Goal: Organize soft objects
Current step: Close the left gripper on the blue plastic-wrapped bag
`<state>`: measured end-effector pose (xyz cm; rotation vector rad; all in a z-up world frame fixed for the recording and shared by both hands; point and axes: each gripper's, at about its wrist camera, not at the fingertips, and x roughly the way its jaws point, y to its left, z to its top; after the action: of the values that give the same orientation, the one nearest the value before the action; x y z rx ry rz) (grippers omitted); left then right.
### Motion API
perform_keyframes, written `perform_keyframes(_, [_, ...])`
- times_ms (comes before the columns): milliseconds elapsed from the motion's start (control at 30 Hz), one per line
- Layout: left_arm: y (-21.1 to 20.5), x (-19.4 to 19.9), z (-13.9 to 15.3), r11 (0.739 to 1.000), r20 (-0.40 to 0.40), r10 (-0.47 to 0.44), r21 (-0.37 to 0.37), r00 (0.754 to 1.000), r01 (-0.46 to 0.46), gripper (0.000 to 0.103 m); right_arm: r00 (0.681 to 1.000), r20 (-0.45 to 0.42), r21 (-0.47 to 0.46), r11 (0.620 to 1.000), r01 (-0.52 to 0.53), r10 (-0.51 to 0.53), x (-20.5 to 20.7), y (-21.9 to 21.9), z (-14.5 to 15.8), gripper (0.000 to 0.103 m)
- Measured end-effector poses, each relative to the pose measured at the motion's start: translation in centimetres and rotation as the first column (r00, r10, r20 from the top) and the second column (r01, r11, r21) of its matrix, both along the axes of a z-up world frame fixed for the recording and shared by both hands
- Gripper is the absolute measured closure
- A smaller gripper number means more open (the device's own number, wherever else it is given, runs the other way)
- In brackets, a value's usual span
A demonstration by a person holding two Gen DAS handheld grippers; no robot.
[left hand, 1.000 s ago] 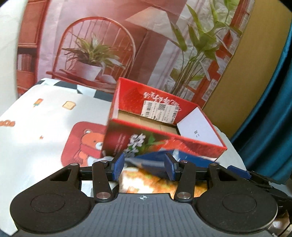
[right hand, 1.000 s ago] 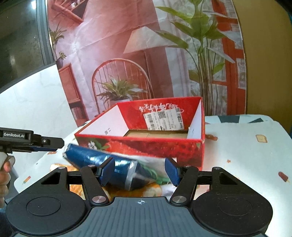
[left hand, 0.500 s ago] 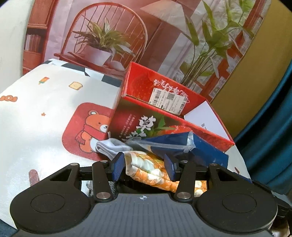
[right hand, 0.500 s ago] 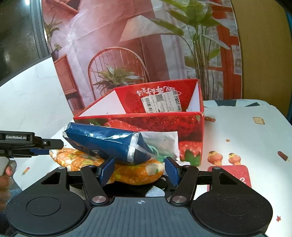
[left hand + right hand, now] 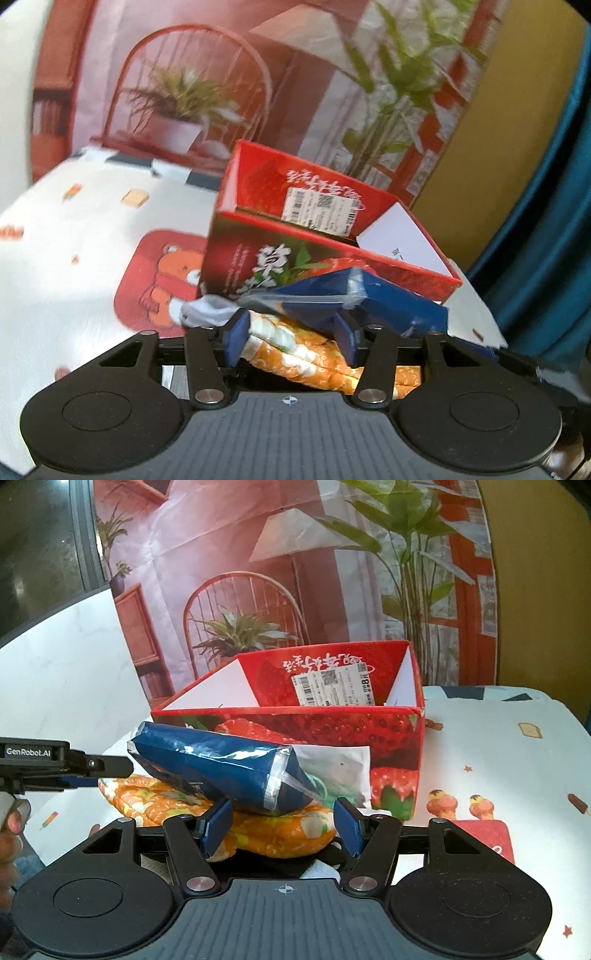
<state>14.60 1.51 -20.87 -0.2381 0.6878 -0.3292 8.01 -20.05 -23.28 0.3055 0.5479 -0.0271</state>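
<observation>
A pile of soft things lies in front of the open red strawberry box (image 5: pixel 295 258) (image 5: pixel 332 731). At the bottom is an orange patterned pad (image 5: pixel 295 354) (image 5: pixel 273 830), with a blue foil bag (image 5: pixel 388 306) (image 5: pixel 221 764) on top. My left gripper (image 5: pixel 291 341) straddles one end of the pad. Its jaws are opening, and the pad lies loose between them. My right gripper (image 5: pixel 283 826) straddles the other end, open, with a small gap at its right finger. The right wrist view shows the left gripper's side (image 5: pixel 66 764) at the pile's left.
A clear plastic bag holding something green (image 5: pixel 332 771) leans on the box front. A grey cloth (image 5: pixel 207 310) lies left of the pile, and something black (image 5: pixel 280 864) sits under the pad. The printed tablecloth (image 5: pixel 498 768) spreads right. A person's hand (image 5: pixel 11 827) shows at the left edge.
Both views have dropped toward the pile, so the box interior shows less. The orange pad now sits between each gripper's fingers. The left jaws stand slightly wider.
</observation>
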Motion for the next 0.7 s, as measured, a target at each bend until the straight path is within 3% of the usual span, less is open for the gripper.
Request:
perform_keyframes(200, [-0.4, 0.1, 1.0, 1.0, 0.026, -0.031, -0.003, 0.999, 0.031, 0.047, 0.999, 0.012, -0.007, 0.999, -0.043, 0.043, 1.1, 0.4, -0.2, 0.049])
perform_keyframes(367, [0.2, 0.0, 1.7, 0.998, 0.028, -0.022, -0.059, 0.999, 0.023, 0.044, 0.998, 0.016, -0.001, 0.999, -0.053, 0.053, 1.3, 0.4, -0.4, 0.049])
perform_keyframes(700, [-0.4, 2.1, 2.5, 0.979, -0.064, -0.011, -0.204, 0.998, -0.002, 0.042, 0.997, 0.043, 0.029, 0.998, -0.062, 0.061, 1.0, 0.3, 0.4, 0.049])
